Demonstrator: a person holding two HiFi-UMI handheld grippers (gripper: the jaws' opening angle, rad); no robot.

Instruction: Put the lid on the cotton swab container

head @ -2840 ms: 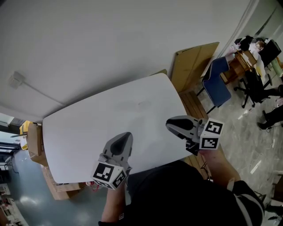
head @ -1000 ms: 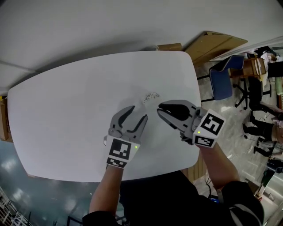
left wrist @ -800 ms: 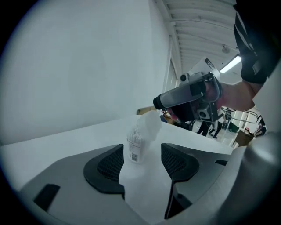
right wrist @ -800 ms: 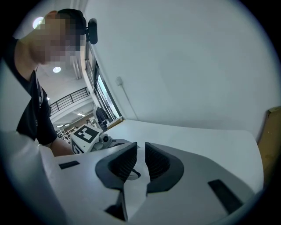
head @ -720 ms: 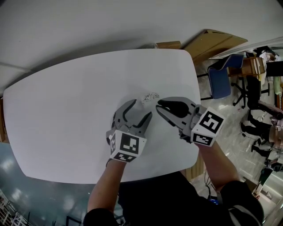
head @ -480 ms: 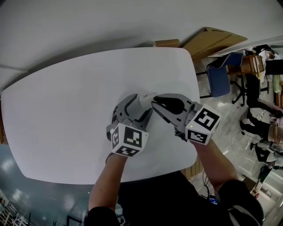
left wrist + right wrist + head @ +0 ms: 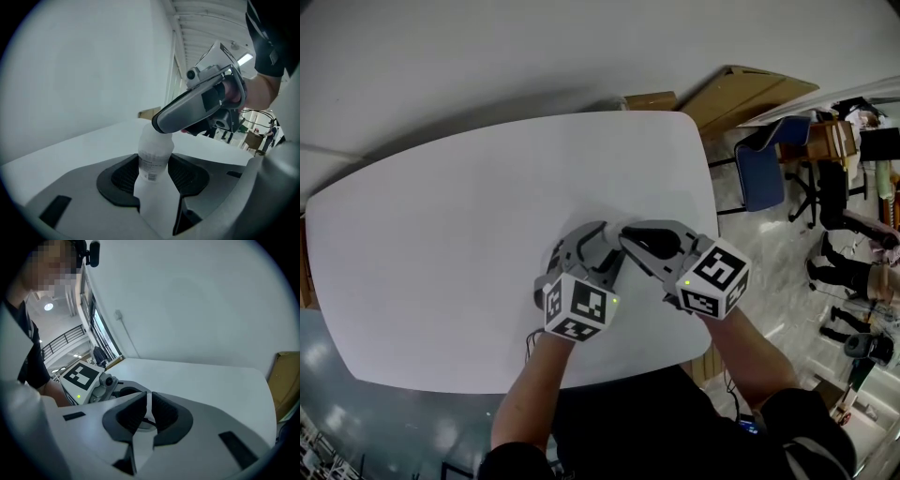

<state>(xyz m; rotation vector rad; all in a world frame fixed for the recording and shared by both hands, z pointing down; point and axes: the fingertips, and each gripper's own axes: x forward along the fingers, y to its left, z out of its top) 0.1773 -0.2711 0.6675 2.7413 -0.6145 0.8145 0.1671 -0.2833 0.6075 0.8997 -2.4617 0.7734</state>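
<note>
A translucent white cotton swab container (image 7: 153,159) with a printed label stands upright on the white table (image 7: 441,234). My left gripper (image 7: 153,174) has it between its ribbed pads, which touch both of its sides as the jaws close. In the head view the container is hidden where my left gripper (image 7: 598,242) and right gripper (image 7: 630,234) meet. The right gripper (image 7: 187,110) sits right over the container's top. In its own view the right gripper (image 7: 147,405) is nearly shut on a thin pale edge, apparently the lid (image 7: 147,414).
The table's near edge lies just behind both hands. Flat cardboard (image 7: 750,89) leans past the far right corner. A blue chair (image 7: 761,169) and seated people (image 7: 853,262) are on the floor to the right.
Both grippers have drawn together at the table's middle. The left one moved forward around the container, and the right one came left over its top.
</note>
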